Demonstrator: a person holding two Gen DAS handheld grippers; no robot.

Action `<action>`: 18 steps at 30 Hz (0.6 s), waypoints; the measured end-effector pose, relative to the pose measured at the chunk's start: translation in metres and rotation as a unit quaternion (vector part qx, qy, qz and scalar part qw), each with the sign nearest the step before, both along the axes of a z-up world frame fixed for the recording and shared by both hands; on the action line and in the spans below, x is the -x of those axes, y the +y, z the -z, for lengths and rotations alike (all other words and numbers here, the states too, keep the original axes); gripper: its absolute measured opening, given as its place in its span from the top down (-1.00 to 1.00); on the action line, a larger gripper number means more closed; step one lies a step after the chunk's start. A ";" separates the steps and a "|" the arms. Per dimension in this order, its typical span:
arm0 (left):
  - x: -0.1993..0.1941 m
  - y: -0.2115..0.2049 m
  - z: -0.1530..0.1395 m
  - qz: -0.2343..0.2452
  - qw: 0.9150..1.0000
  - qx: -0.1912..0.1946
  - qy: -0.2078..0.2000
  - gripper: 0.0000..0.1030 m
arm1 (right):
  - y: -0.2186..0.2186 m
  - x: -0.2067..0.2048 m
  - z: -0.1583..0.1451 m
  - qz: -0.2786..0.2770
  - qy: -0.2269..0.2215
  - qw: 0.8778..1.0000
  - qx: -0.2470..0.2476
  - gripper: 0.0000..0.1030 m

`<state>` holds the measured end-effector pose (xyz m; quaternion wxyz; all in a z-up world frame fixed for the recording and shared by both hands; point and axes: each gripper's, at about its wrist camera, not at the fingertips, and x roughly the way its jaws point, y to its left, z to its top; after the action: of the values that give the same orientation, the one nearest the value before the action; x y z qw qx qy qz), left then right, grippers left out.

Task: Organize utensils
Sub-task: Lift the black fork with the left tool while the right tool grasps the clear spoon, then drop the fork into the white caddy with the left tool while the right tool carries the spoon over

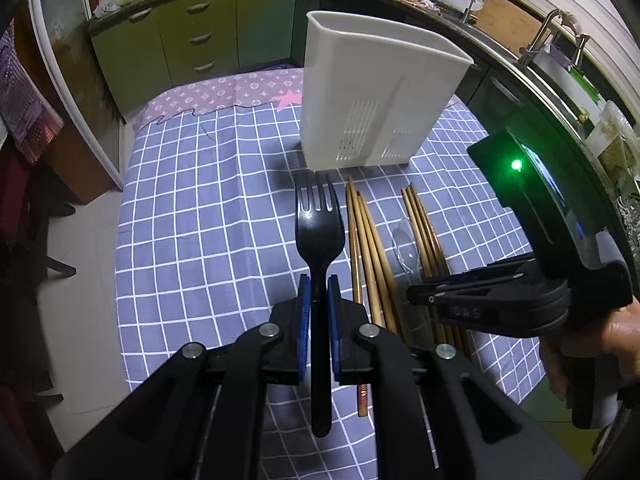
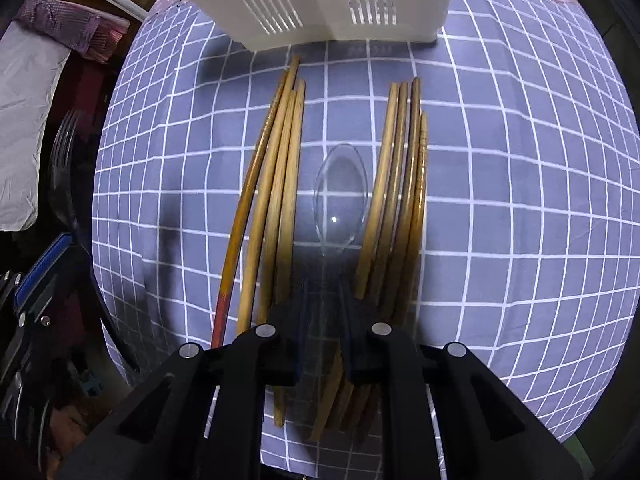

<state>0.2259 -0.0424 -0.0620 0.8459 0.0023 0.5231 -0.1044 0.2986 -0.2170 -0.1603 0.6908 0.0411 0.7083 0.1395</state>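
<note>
Left gripper (image 1: 319,304) clenched on black fork (image 1: 319,232), tines ahead of jaws toward white caddy (image 1: 372,96). Right gripper (image 2: 325,300) straddles clear spoon (image 2: 340,196) handle; contact hard to make out, grip uncertain. Chopstick bundles (image 2: 276,184) flank jaws, near ends hidden beneath gripper.

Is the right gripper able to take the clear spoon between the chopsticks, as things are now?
Probably yes. The right gripper already straddles the handle of the clear spoon, with nothing lying over it. The chopstick bundles lie close on both sides, so the fingers might nudge them.
</note>
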 end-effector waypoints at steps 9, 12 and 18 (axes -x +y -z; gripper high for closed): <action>-0.002 0.003 -0.007 -0.004 1.000 0.006 -0.009 0.84 | 0.004 0.012 -0.005 -0.014 -0.044 0.999 0.003 0.81; -0.001 -0.001 -0.015 0.000 1.000 0.009 -0.020 0.84 | -0.011 0.026 -0.026 -0.017 -0.085 0.996 -0.027 0.81; -0.006 -0.014 -0.049 0.006 0.998 0.023 -0.057 0.84 | -0.044 0.058 -0.075 -0.014 -0.190 0.978 -0.089 0.81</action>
<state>0.2315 -0.0568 -0.0135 0.8735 -0.0084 0.4713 -0.1215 0.2403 -0.2614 -0.0852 0.8045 0.0653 0.5493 0.2164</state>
